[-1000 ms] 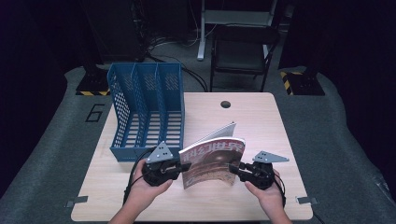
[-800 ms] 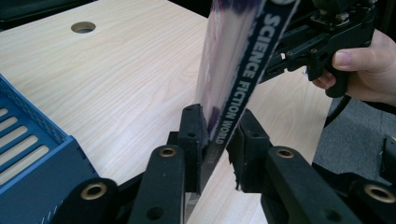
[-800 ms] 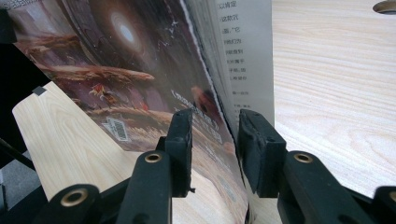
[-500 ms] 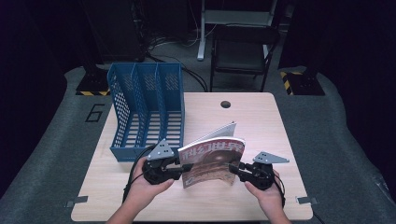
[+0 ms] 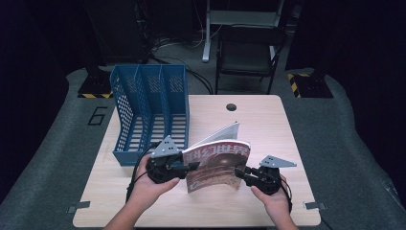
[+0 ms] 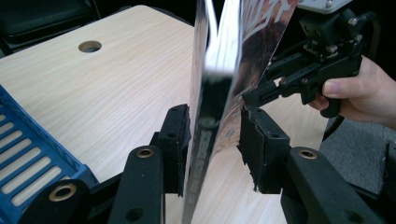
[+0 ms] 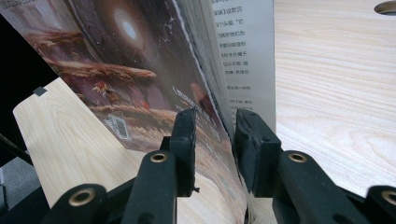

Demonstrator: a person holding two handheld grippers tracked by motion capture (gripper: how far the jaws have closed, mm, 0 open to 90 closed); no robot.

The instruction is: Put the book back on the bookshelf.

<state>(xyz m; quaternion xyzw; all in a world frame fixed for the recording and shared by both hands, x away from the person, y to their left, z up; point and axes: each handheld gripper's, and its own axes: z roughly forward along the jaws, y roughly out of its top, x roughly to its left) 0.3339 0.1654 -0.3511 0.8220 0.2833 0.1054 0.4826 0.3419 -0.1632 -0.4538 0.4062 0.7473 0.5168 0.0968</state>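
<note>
Magazine stands upright between both grippers: left gripper at its nine o'clock, jaws just loosened, spine between them; right gripper at three o'clock pinching its pages.

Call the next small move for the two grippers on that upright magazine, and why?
Probably close the left gripper back onto the glossy brown-covered magazine. Its jaws have just been opening and now straddle the spine with a gap at one pad, while the right gripper pinches the far edge. The magazine stands on the light wooden table, beside the blue plastic file rack.
</note>
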